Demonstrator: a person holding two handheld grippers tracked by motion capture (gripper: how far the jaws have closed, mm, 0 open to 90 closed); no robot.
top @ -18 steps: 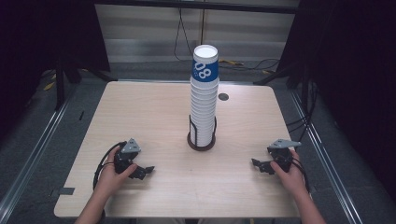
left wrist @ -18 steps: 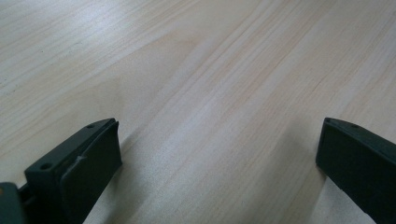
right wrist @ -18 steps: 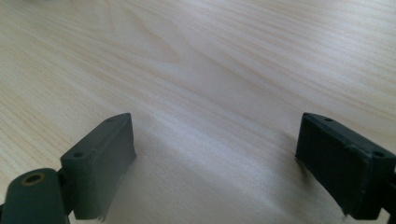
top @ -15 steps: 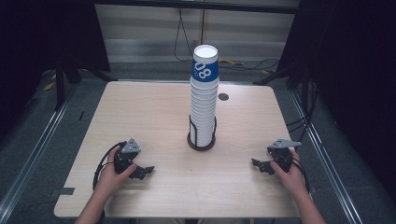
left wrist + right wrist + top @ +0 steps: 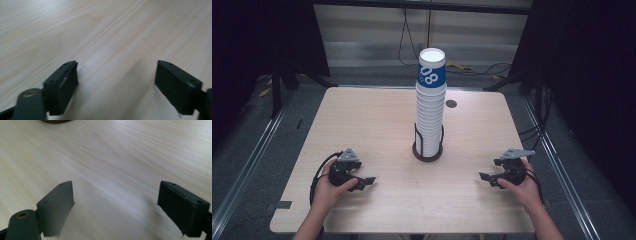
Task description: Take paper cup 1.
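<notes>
Cup stack (image 5: 430,107): tall column of nested white paper cups, the top one banded blue with white print. Stands upright in a dark wire holder (image 5: 428,148) with a round base, at the middle of the table (image 5: 362,115), slightly toward its far half. Well apart from both grippers and roughly midway between them.

Left gripper (image 5: 367,181): black, held in the person's left hand (image 5: 328,186) at the near left of the table, low over the wood, jaws pointing toward the table's centre. A grey three-cornered plate sits on top and a black cable loops off its left side. In the left gripper view (image 5: 116,85) the two jaws stand apart with bare wood grain between them; nothing is gripped.

Right gripper (image 5: 484,177): black, held in the right hand (image 5: 524,186) at the near right, low over the table, jaws pointing inward toward the centre. Grey plate on top. In the right gripper view (image 5: 116,207) the jaws stand wide apart over bare wood, gripping nothing; a dark curved edge, apparently the holder's base, shows at the top left of that view.

Table: pale wood top with rounded corners. A small dark round disc (image 5: 451,104) lies on it just right of the stack, toward the far edge.

Surroundings: grey floor, metal rails (image 5: 247,165) along both sides, cables (image 5: 472,69) on the floor beyond the far edge, dark curtains left and right.
</notes>
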